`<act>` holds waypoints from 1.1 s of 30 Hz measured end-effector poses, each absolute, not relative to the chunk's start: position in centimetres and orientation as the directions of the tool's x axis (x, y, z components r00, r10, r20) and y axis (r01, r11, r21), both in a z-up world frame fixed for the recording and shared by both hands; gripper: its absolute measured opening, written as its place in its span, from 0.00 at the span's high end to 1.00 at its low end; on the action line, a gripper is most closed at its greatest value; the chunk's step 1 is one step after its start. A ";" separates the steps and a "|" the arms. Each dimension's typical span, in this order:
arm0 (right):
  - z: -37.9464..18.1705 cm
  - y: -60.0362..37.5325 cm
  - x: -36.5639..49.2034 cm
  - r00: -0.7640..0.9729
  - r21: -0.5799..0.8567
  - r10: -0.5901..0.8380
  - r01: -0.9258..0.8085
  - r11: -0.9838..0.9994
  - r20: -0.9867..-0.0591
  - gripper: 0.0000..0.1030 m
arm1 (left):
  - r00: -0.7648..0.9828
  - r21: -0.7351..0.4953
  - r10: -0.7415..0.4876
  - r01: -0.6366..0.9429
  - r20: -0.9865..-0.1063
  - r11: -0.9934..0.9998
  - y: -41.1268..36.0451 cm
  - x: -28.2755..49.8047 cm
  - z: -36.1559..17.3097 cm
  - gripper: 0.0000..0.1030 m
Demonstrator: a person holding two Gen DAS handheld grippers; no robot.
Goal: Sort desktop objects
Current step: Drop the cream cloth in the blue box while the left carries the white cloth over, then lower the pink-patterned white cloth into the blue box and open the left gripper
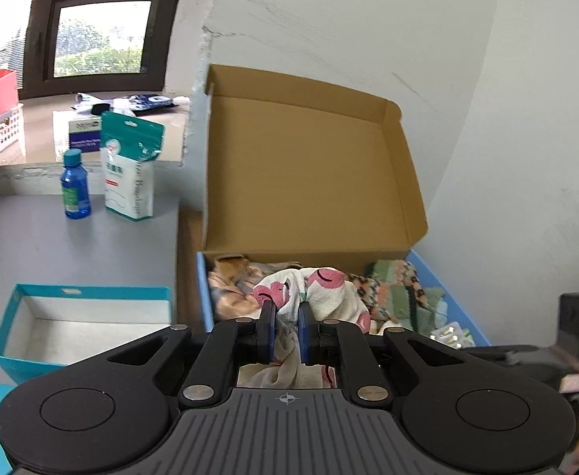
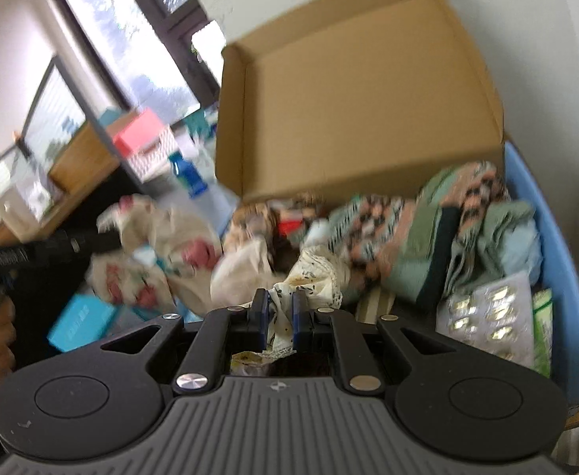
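We see the left gripper (image 1: 286, 330) clamped on a white cloth with pink print (image 1: 321, 289), held over the blue box's (image 1: 204, 289) left edge. The right gripper (image 2: 280, 318) pinches a cream speckled cloth (image 2: 313, 267) above the box's clothes. Left of the box, grey desk (image 1: 52, 249) lies open around an empty teal box (image 1: 87, 293).

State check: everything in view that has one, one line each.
left gripper: shut on pink-patterned cloth
right gripper: shut on cream lace-edged cloth
cardboard box: lid open, upright
teal box: open, nothing visible inside
blue bottle: upright, capped
white pouch: standing
blister pack: lying flat in box
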State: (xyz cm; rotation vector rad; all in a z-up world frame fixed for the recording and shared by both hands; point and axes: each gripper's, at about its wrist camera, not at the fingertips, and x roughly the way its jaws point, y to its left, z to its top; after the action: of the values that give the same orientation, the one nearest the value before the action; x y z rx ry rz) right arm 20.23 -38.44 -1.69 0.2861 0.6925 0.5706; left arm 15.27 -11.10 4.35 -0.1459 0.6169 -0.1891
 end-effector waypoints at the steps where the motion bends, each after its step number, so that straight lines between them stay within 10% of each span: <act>1: -1.9 -38.4 20.2 0.623 0.427 0.583 -0.402 0.810 -0.521 0.82 | 0.798 -0.189 -0.219 0.134 -0.561 0.973 -11.4 15.2 4.3 0.87; 12: -3.5 -38.7 19.3 0.591 0.403 0.597 -0.441 0.802 -0.543 0.57 | 0.786 -0.200 -0.224 0.130 -0.576 0.971 -12.6 15.0 3.9 0.87; 33: -1.8 -39.5 18.3 0.634 0.389 0.573 -0.422 0.819 -0.519 0.56 | 0.740 -0.128 -0.142 0.075 -0.657 0.989 -12.5 14.0 1.4 0.87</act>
State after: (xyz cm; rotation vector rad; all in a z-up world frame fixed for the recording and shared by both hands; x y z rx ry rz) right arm 18.34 -39.53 -1.85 0.2410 0.6746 0.5752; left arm 13.99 -12.46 1.36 -0.0956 0.7279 -0.1191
